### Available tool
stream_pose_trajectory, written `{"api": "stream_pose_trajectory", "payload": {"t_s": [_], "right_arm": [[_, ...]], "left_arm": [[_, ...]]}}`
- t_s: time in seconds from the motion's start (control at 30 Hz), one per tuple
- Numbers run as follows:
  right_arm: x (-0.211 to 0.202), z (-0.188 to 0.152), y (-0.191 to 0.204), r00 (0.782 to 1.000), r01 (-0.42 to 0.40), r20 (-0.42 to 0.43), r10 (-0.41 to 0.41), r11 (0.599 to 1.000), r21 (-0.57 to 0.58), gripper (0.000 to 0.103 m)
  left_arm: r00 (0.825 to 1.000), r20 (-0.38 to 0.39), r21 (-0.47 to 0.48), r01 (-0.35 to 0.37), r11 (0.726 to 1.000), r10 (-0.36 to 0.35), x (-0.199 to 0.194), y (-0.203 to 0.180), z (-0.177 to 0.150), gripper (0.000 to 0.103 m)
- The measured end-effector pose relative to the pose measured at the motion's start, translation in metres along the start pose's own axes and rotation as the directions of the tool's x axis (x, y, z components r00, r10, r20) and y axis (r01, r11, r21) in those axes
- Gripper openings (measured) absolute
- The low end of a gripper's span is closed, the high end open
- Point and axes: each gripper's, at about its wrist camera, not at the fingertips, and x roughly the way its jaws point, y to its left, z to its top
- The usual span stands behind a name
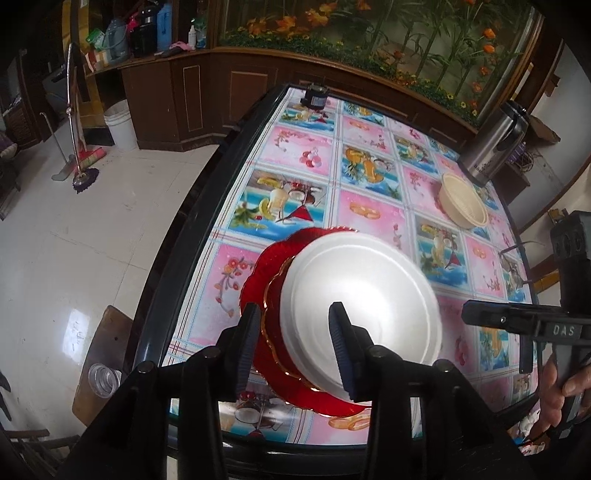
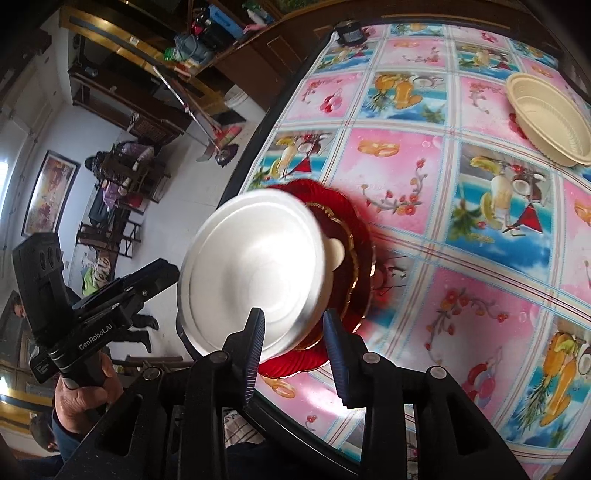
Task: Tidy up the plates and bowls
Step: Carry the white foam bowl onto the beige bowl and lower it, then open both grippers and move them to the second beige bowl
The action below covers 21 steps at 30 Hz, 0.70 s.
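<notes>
A white round dish (image 1: 362, 295) (image 2: 255, 269), blurred, lies over a small gold-rimmed red plate (image 1: 275, 332) (image 2: 351, 254), which sits on a larger red plate (image 1: 258, 273) (image 2: 295, 363) near the table's front edge. My left gripper (image 1: 295, 332) is open; the dish's near rim lies between its fingers, and the left pad stands clear of it. My right gripper (image 2: 295, 332) is also open, astride the opposite rim. I cannot tell whether the white dish rests flat on the red plates. A cream bowl (image 1: 463, 203) (image 2: 546, 118) stands alone further back on the right.
The table (image 1: 369, 206) (image 2: 461, 280) has a pink and blue picture cloth and a dark rim. A steel flask (image 1: 495, 144) stands behind the cream bowl. A small black device (image 1: 314, 98) (image 2: 351, 33) sits at the far edge. A glass (image 1: 103, 376) rests on a stool to the left.
</notes>
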Motion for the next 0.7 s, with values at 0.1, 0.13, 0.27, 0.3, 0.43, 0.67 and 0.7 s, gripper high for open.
{"api": "stream_pose_trajectory", "payload": {"t_s": [0.1,0.13,0.27,0.3,0.43,0.67,0.7], "right_arm": [[-0.016,0.003,-0.021,0.999,0.008,0.034,-0.01,0.999,0.041,0.036],[-0.022,0.005,-0.03,0.999,0.013,0.045,-0.016,0.998,0.058,0.036],[-0.046,0.011,-0.071,0.995,0.035,0.09,-0.048,0.989,0.146,0.036],[-0.051,0.013,-0.082,0.993,0.042,0.098,-0.058,0.986,0.164,0.036],[-0.072,0.024,-0.119,0.985,0.081,0.129,-0.111,0.971,0.223,0.036],[-0.102,0.074,-0.171,0.95,0.199,0.188,-0.25,0.946,0.256,0.036],[-0.105,0.084,-0.179,0.943,0.215,0.193,-0.27,0.94,0.263,0.036]], "left_arm": [[1.0,0.015,0.023,0.012,1.0,-0.012,-0.007,-0.012,0.004,0.043],[1.0,0.019,0.037,0.02,0.999,-0.021,-0.009,-0.019,0.005,0.044],[0.998,0.0,0.141,0.063,0.988,-0.063,-0.01,-0.057,0.005,0.05],[0.997,-0.008,0.165,0.073,0.984,-0.072,-0.009,-0.066,0.004,0.05],[0.989,-0.068,0.262,0.145,0.954,-0.132,0.0,-0.109,0.0,0.052],[0.978,-0.14,0.38,0.194,0.904,-0.152,0.014,-0.159,-0.015,0.053],[0.978,-0.146,0.384,0.195,0.902,-0.149,0.015,-0.161,-0.017,0.053]]}}
